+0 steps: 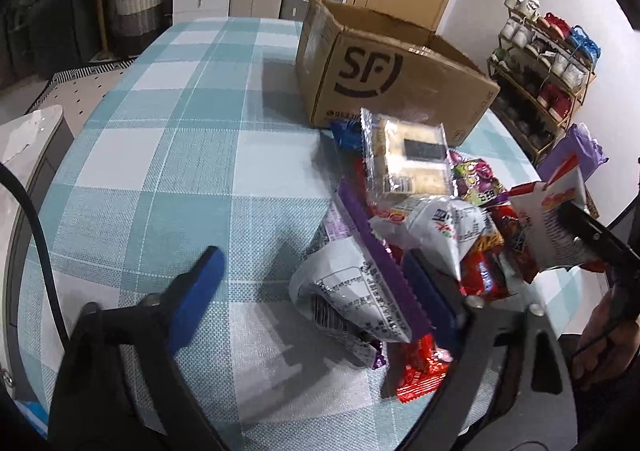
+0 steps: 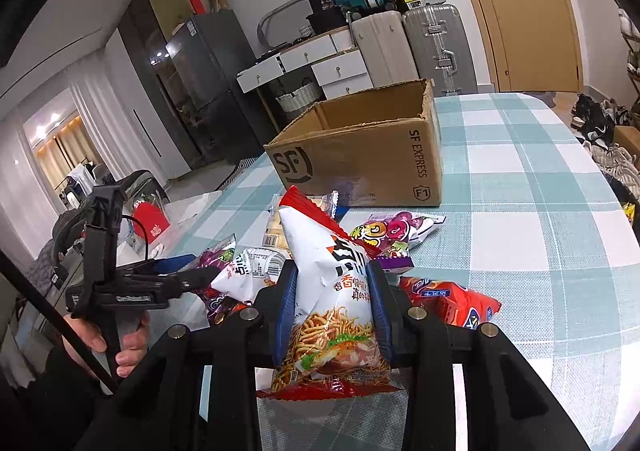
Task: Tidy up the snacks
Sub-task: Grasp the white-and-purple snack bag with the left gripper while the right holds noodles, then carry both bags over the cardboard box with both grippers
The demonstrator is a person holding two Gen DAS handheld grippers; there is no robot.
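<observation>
Right gripper point(image 2: 334, 311): I hold noodle snack bag point(image 2: 332, 291) pinched between blue pads, lifted over snack pile point(image 2: 384, 247). Left gripper point(image 1: 316, 291): jaws spread, one finger against purple-edged packet point(image 1: 352, 291). Cardboard box point(image 2: 360, 163): open, just beyond pile on checked tablecloth point(image 2: 520, 191). Advice: carry bag level over near rim, release low inside.

Right gripper point(image 2: 333, 303) is clamping a white-and-red noodle snack bag point(image 2: 328, 291), blue pads pressing both sides. Snack pile point(image 2: 400, 239) is lying on the checked tablecloth point(image 2: 520, 211) just before the open SF cardboard box point(image 2: 360, 155). Left gripper point(image 2: 188, 271) is reaching in at left.
</observation>
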